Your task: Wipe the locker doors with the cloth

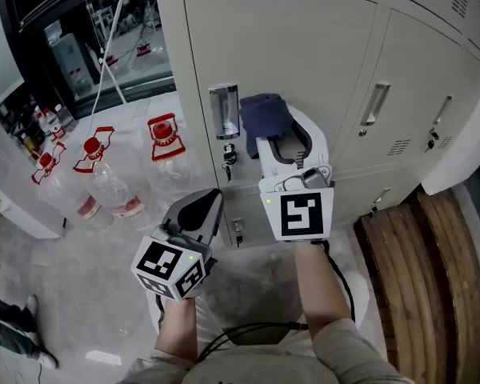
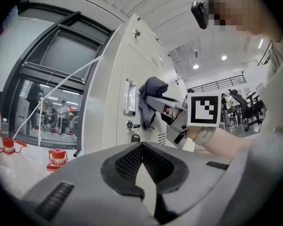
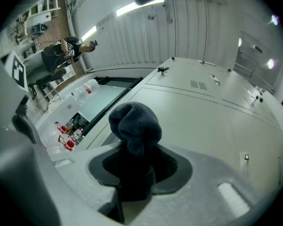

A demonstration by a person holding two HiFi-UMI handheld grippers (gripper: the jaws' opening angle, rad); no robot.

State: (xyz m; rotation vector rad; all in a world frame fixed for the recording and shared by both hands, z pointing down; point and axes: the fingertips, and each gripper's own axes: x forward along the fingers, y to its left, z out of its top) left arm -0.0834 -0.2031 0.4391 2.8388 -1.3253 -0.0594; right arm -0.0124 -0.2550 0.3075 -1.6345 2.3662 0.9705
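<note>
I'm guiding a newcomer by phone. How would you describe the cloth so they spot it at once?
Find the pale grey lockers; at the leftmost door, just right of its shiny handle, the right tool holds a bunched cloth. It is the only dark blue, soft thing against the pale metal.

Nothing legible here, not one letter or number. Up front, the white cube with a black-and-white square marker (image 1: 307,215) shows only a blocky pattern, no characters. Same on the second white marker cube (image 1: 170,266) to its left: black squares on white, no writing. Over on the floor, the clear plastic bottles with red labels (image 1: 162,137) carry print too small to read. In the right gripper view, a distant person's black shirt (image 3: 70,51) has a pale design, too blurred to make out.
</note>
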